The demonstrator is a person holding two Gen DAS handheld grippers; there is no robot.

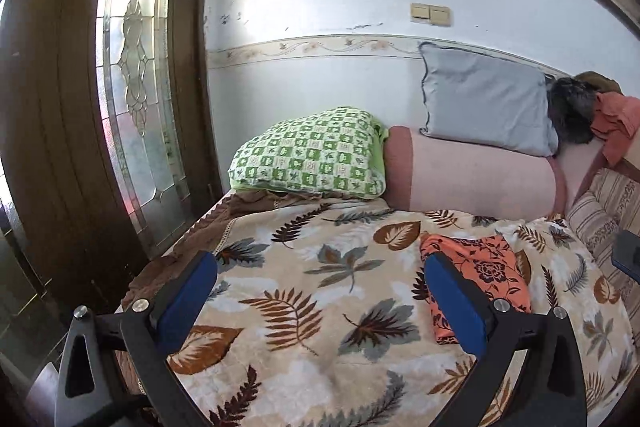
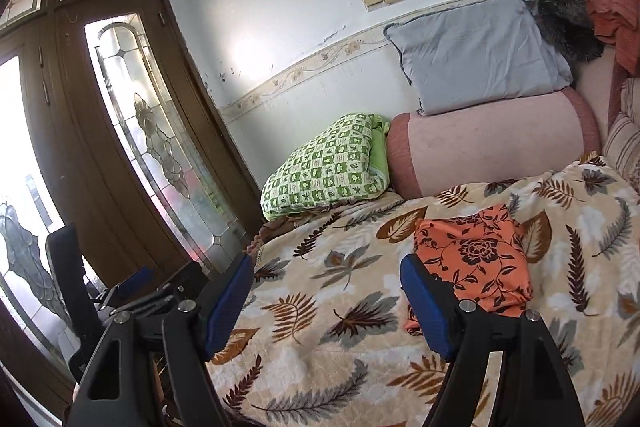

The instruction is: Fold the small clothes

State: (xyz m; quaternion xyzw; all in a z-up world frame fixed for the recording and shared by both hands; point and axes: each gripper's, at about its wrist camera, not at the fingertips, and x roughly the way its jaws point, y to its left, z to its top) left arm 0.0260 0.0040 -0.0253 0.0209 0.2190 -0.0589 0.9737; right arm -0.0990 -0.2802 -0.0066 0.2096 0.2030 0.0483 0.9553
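Across the leaf-print blanket [image 2: 320, 307] we see the orange floral garment [image 2: 472, 259] right of centre, beside our right gripper's [image 2: 328, 303] right finger, nearer than the left gripper [image 1: 320, 303]; both gape wide, empty.

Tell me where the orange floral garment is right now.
The orange floral garment lies on the leaf-print blanket, right of centre in both wrist views, in front of the pink bolster.

Ahead of your 2 claws the leaf-print bed cover [image 1: 320, 291] lies bare; the folded orange garment [image 2: 472, 259] occupies its right side, the green pillow [image 1: 308, 157] and pink bolster [image 1: 476, 179] block the far edge.
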